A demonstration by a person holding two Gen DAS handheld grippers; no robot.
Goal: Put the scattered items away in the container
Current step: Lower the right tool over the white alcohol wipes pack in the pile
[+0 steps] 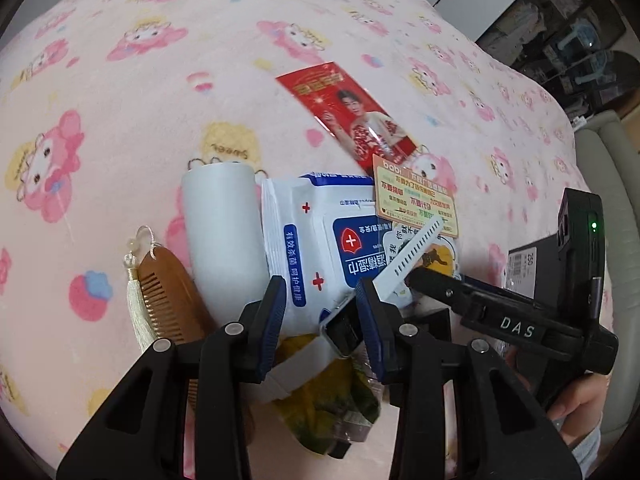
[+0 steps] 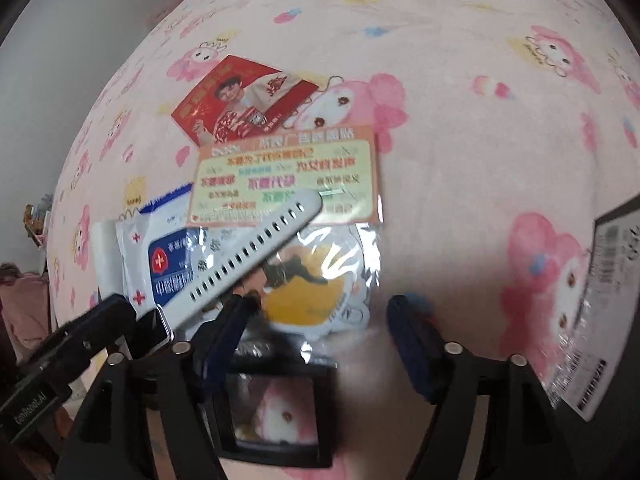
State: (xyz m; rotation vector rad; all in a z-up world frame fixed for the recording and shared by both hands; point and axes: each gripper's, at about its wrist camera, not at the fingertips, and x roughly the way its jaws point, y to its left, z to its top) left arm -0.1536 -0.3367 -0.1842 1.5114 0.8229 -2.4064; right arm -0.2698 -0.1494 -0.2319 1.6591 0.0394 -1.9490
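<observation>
While pinching the dark case of a white-strapped watch [image 1: 416, 245] in the left gripper [image 1: 322, 286], hangs low over a heap of clutter on a pink blanket [image 1: 160, 80], with the strap jutting forward across a pack of wipes [image 1: 312, 240]. Holds the right gripper [image 2: 324, 312] just alongside, jaws spread wide with nothing between them, poised above a clear sleeve of stickers [image 2: 288, 176] with a round yellow one inside.

Directly beneath those open jaws, close to the camera: a small open-topped black box [image 2: 280, 458], probably the container meant for the tidying. Around the heap: a white tube [image 1: 224, 220] touching the wipes, a tasselled wooden comb [image 1: 168, 296] beside the tube, a red card [image 1: 352, 116] farther up the blanket, and a yellow-green packet [image 1: 332, 396] under the left jaws.

Looks like the carrying step for the watch, apparently lifted but not yet in the box. Next calls for swinging the left gripper across over the box, lowering, and letting go with the long strap angled so as not to hang over the rim. After that, for the empty right gripper, a pick at the flat, slippery sleeve, likely best taken by an edge.
</observation>
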